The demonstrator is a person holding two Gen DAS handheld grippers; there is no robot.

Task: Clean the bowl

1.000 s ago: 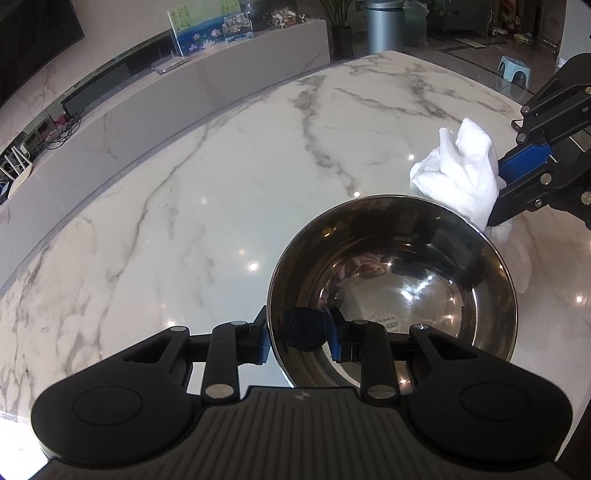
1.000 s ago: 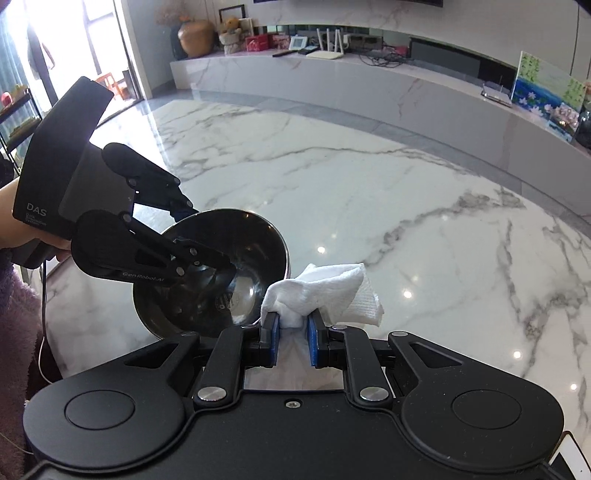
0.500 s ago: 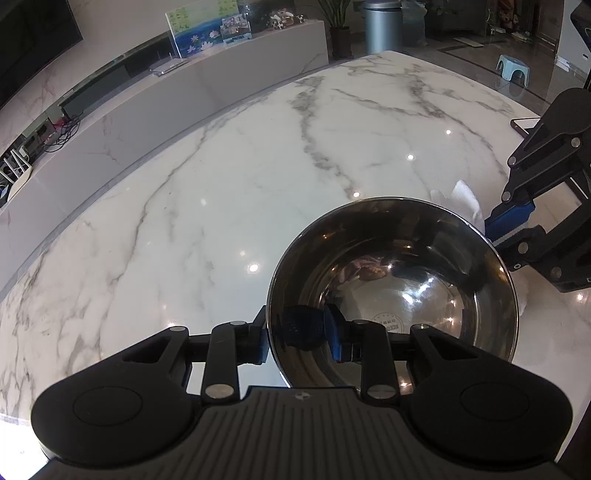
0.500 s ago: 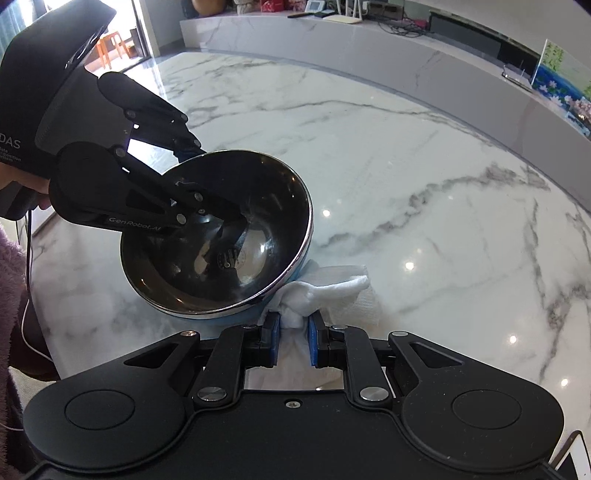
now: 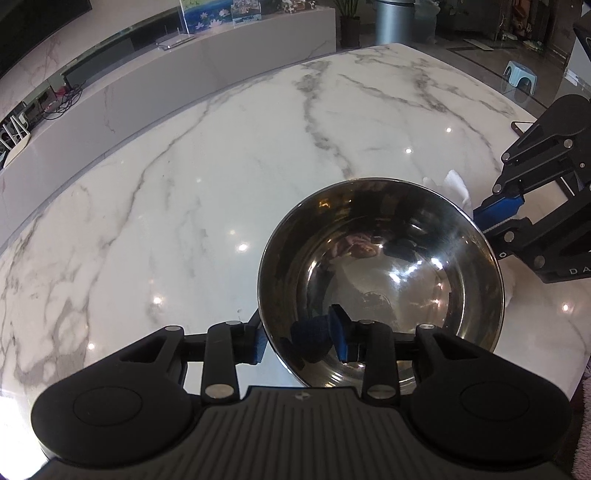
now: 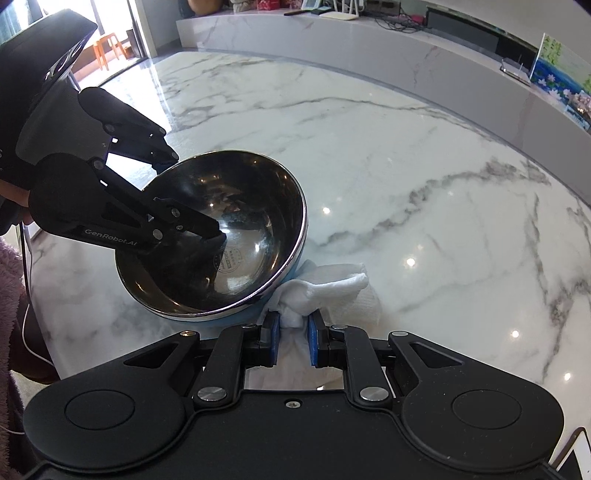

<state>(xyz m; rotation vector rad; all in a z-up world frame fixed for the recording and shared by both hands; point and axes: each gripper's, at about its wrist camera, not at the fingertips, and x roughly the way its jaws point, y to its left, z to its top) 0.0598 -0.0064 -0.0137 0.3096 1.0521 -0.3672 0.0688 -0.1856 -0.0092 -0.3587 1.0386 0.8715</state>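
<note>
Steel bowl (image 5: 380,266) (image 6: 221,236) tilted, lifted at one side above the marble bench (image 5: 184,184) (image 6: 406,166), mirror inside facing partly toward the right wrist camera. Blue outer skin showing under the rim in the right wrist view. Small round stamp or sticker on the inner bottom, text too small to read.

Left gripper (image 5: 299,338) (image 6: 192,195) straddling the bowl wall near the rim: one of its fingers (image 5: 341,334) inside the bowl, the other outside against the wall. Jaws just opened a little further, wall between them; pads seem to touch the wall on both sides, bowl staying tilted in that hold. Hand at the gripper handle barely visible at the left edge of the right wrist view.

White cloth (image 6: 317,290) (image 5: 456,186) bunched, lying on the bench just beside and partly under the lower edge of the bowl, touching its blue underside. Right gripper (image 6: 291,334) (image 5: 498,218) with fingers nearly pressed together, pinching a fold of the cloth between blue pads. From the left wrist view only a scrap of cloth visible past the far rim, right gripper just behind it.

Fuzzy pink sleeve (image 6: 11,295) at the left edge. Long low counter (image 6: 369,29) beyond the bench, small blue stool (image 5: 521,72) on the floor far off.
</note>
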